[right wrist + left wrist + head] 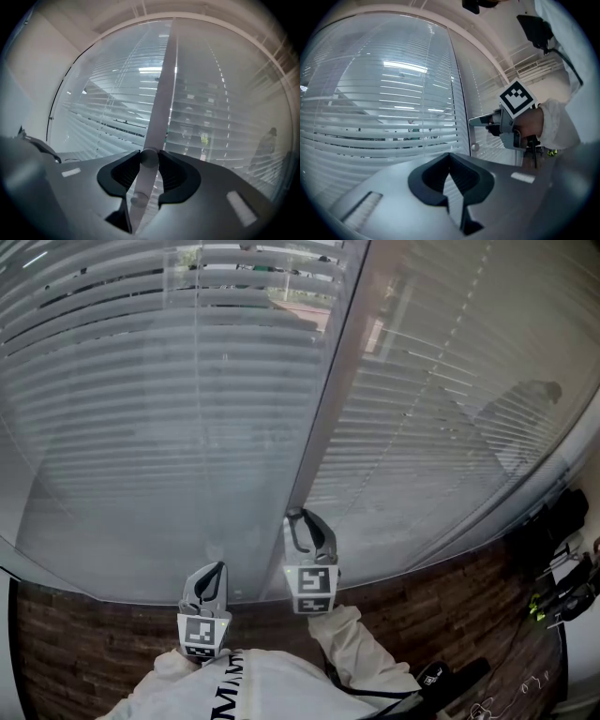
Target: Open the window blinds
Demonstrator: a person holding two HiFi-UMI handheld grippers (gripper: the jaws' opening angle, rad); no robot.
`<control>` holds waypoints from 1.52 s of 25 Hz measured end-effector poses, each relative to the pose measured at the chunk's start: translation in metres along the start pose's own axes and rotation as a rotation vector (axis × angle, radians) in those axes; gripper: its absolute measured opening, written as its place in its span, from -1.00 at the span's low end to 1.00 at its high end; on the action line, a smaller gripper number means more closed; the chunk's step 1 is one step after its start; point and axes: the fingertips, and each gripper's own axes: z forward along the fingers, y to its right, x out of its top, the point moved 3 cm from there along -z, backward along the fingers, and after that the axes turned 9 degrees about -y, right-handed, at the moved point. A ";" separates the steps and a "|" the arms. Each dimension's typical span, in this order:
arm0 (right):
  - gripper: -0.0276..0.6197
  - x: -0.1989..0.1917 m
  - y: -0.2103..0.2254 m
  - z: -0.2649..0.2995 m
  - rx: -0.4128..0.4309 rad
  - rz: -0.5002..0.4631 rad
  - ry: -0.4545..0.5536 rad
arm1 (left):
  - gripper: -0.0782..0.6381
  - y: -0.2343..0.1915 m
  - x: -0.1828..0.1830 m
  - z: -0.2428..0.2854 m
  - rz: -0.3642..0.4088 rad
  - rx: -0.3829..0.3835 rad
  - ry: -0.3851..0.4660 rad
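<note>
Holding the upper knob (149, 158) in the right gripper (149, 152), with the jaws pressed on its two sides. Found low on the mullion (325, 399), near the bottom edge of the window, between the two panes of window blinds (187, 390). Just under it, on the same mullion, a lower knob (138, 198), not touched. To the left and a little lower in the head view, the left gripper (212, 572), with jaws together and nothing between them, facing the left pane.

For the coming move, look at one relation only: the upper knob straight ahead of the right gripper, with its axis pointing out from the mullion, along the line of the jaws. Probably to be turned by a roll about that line, not by a pull. Judging by the slats (117, 110), mostly flat and shut, expect more turning to be needed. Not possible to tell which pane this knob serves. Much nearer to the right gripper, so likely no work here for the left gripper.
</note>
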 end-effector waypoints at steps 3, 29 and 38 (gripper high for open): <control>-0.56 0.000 0.002 0.000 0.017 0.111 0.003 | -0.78 0.000 0.000 -0.001 0.002 0.000 0.000; -0.56 -0.018 0.015 0.006 0.324 1.325 0.143 | -0.78 0.004 -0.009 -0.003 -0.007 0.015 -0.017; -0.56 -0.022 0.013 0.006 0.415 1.538 0.163 | -0.78 0.008 -0.011 -0.014 -0.009 0.043 -0.020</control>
